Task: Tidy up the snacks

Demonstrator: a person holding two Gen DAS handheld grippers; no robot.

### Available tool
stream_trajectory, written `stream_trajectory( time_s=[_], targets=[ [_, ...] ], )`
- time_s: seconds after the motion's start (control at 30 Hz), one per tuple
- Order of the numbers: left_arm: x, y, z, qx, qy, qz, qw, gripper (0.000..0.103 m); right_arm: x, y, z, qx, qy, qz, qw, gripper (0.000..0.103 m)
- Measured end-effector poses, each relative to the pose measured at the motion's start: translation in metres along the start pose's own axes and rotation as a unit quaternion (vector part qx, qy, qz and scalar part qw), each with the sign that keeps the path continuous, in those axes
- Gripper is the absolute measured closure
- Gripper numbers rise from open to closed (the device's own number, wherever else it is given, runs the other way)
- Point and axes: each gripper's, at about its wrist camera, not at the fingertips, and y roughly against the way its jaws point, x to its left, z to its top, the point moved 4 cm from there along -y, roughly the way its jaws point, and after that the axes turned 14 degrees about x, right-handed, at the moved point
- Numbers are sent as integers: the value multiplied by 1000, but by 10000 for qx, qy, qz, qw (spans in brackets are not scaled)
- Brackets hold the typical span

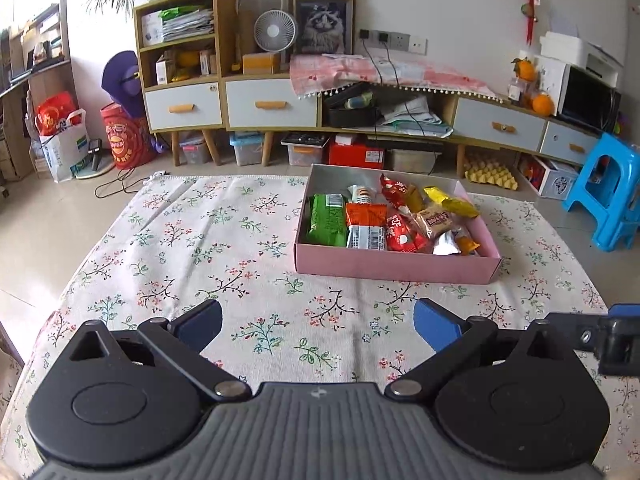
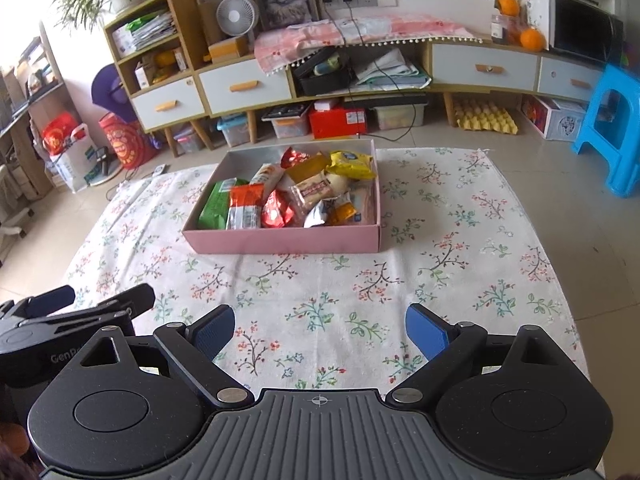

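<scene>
Floral cloth (image 1: 260, 248) spread on tiled floor, pink box (image 1: 394, 268) of snacks (image 1: 362, 220), low cabinet (image 1: 272, 102) behind, left gripper (image 1: 318, 324) and right gripper (image 2: 320, 330) both spread wide, empty.

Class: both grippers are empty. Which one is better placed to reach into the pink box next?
Probably the right gripper: the pink box lies almost straight ahead of it, whereas it sits off to the right of the left gripper. Both are open.

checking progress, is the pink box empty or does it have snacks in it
Not empty. The pink box holds many wrapped snacks, including a green packet, and has no lid on.
</scene>
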Motion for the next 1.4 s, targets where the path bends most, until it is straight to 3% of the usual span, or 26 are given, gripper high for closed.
stream_trajectory(
  time_s=[0.8, 1.4],
  targets=[
    [-1, 2, -1, 77, -31, -325, 9994, 1, 10, -9, -8, 56, 261, -178, 9995, 6],
    [-3, 1, -2, 192, -47, -338, 9992, 1, 11, -9, -10, 51, 397, -346, 9986, 4]
  ],
)
